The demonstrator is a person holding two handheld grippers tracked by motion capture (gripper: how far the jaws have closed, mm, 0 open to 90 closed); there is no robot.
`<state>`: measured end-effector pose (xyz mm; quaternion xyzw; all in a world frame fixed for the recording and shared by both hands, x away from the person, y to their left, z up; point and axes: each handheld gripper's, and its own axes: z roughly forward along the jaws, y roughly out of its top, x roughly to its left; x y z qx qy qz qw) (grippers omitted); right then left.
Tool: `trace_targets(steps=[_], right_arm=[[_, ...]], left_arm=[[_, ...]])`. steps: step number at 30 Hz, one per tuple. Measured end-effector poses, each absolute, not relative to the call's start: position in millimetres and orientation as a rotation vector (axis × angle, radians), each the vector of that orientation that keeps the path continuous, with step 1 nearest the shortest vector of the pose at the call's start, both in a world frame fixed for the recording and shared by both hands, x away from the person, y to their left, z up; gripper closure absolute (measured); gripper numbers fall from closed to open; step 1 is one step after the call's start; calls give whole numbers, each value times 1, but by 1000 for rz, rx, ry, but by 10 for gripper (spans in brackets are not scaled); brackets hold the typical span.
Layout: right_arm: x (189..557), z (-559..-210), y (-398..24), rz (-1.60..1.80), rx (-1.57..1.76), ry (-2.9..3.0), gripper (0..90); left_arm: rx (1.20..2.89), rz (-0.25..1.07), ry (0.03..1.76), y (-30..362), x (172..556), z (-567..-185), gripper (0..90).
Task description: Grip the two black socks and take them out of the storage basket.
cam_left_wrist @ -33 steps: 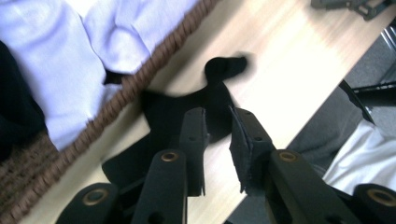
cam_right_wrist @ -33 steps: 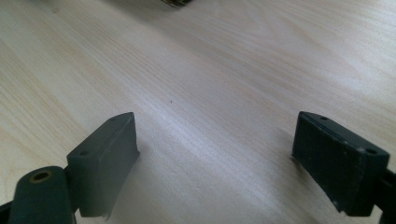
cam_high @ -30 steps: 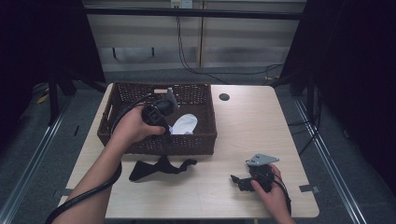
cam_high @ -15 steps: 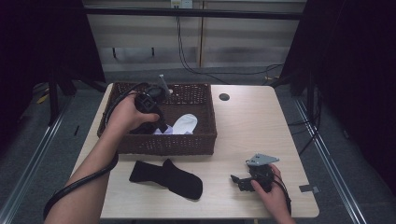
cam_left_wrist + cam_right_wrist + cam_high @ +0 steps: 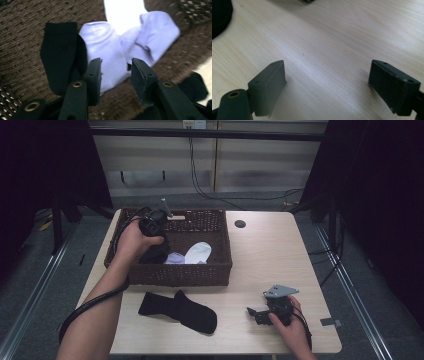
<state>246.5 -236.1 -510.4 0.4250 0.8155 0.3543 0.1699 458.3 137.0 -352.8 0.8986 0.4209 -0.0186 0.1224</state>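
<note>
The left gripper (image 5: 113, 75) is hovering inside the basket (image 5: 220, 270) at the counter's (image 5: 260, 250) far-left corner, its fingers apart over a lavender sock (image 5: 112, 55) that is lying crumpled beside a black sock (image 5: 58, 50) and partly under a white one (image 5: 123, 12). Closing here could be catching two socks at once, since they are overlapping. The right gripper (image 5: 327, 85) is resting near the counter's front-right corner, fingers wide apart and empty.

Left gripper (image 5: 116, 72): jaws apart with a gap between them, nothing gripped, pointing down into the basket.
Basket (image 5: 22, 32): dark brown woven wicker floor.
Lavender socks (image 5: 130, 47): pale, bunched together, lying just beyond the jaw tips.
White sock (image 5: 123, 12): above the lavender ones, touching them.
Black sock (image 5: 58, 52): flat, left of the lavender socks, touching them.
</note>
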Motion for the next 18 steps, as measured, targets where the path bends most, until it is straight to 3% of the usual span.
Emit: trace_targets(steps=[18], right_arm=[[247, -510, -236, 1007, 1206, 2317, 132]], left_arm=[[2603, -7, 1412, 164, 492, -409, 547]])
